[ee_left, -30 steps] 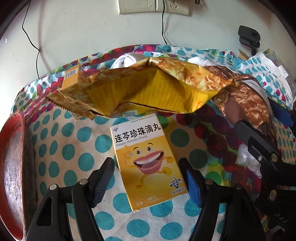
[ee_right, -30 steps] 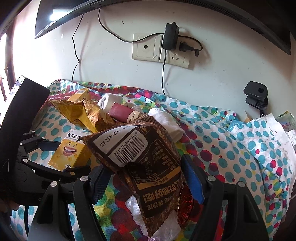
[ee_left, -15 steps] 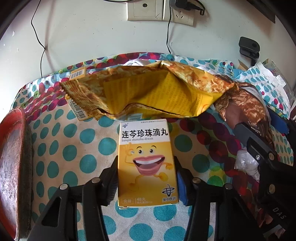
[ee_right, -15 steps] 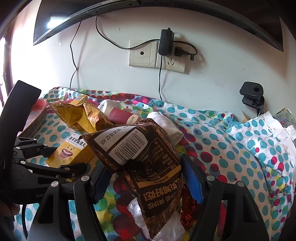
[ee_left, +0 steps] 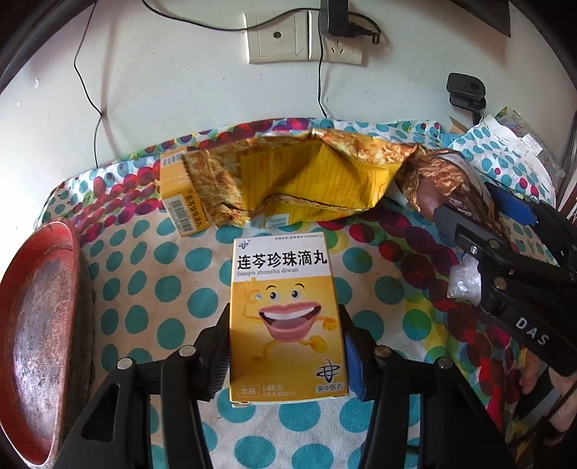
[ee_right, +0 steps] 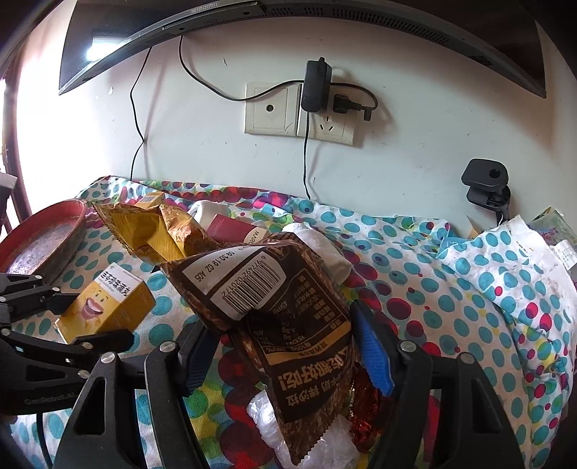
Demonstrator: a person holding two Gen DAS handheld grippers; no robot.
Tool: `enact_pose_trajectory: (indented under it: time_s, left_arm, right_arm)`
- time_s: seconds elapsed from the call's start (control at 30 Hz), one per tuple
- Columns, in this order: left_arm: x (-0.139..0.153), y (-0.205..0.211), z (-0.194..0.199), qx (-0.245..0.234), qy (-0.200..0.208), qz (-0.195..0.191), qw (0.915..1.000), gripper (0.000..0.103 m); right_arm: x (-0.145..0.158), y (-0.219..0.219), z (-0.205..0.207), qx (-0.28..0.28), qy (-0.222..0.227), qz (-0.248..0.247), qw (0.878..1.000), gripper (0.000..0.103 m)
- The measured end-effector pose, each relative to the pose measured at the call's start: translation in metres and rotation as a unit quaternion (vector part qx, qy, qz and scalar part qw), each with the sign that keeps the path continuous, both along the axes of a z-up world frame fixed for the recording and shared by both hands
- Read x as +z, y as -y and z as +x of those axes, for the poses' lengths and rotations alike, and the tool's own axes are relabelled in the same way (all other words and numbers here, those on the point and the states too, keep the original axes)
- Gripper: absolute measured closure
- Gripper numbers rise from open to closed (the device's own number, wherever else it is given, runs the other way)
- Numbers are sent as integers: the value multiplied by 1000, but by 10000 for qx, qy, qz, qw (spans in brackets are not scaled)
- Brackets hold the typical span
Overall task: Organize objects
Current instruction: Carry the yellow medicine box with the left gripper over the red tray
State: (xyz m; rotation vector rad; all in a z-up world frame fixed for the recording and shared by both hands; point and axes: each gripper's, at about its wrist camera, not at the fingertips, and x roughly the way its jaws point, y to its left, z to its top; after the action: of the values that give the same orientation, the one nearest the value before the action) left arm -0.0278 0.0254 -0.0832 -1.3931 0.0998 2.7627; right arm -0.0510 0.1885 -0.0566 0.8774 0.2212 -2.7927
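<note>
Yellow medicine box (ee_left: pixel 286 317), cartoon mouth, printed "lianqin zhenzhu diwan", sat lower centre of the left view, clamped between the left gripper (ee_left: pixel 285 346) fingers over the polka-dot tabletop (ee_left: pixel 151 288). Right gripper (ee_right: pixel 281 357) was wide, jaws either side of a brown snack bag (ee_right: pixel 288 317); grip contact unclear. Only the right view showed its barcode "6 977492 020172" and the monitor (ee_right: pixel 288 21) at the top.

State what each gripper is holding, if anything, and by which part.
Left gripper grips the yellow medicine box by its two long sides, near the bottom end. Right gripper: fingers wide apart around the brown snack bag, apparently not clamping it.
</note>
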Motion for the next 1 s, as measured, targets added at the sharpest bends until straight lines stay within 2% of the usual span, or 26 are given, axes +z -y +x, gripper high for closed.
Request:
enact_pose_trajectory:
  time_s: [0.1,0.37,0.67,1.0]
  left_arm:
    - [13,7,13,33,-188,-192,9996,50]
    - [34,51,31,434,-359,29,9984,50]
    - [52,97,38,933,-517,15,9943,50]
    - [50,182,45,1965,-432,15,9796,50]
  right_arm:
    - [0,1,0,-24,13,-14,10000,35]
    - [0,1,1,-46,20,42,10000,35]
    - [0,1,0,-81,-10,74,9999,35]
    - [3,-2,4,-196,-142,61,9997,35]
